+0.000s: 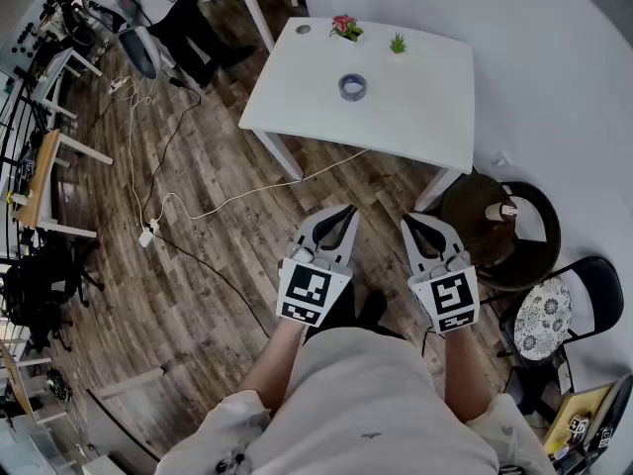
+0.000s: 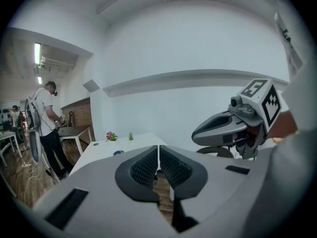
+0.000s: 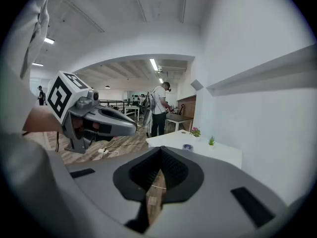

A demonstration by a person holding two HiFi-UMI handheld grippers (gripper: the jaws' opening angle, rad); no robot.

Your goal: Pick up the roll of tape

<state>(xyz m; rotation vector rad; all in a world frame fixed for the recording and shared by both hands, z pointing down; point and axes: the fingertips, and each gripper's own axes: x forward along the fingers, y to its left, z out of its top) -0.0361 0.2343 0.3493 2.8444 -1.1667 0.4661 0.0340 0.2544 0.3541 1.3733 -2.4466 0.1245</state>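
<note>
The grey roll of tape (image 1: 352,87) was seen lying flat near the middle of the white rectangular table (image 1: 435,117), well apart from both grippers. A small pink-flowered pot plant (image 1: 345,28) and a small green pot plant (image 1: 398,43) were set near the table's far edge. The left gripper (image 1: 346,211) and the right gripper (image 1: 410,220) were held side by side above the brown wood-plank floor (image 1: 198,295), short of the table, each with its jaws pressed together and nothing pinched between them.
</note>
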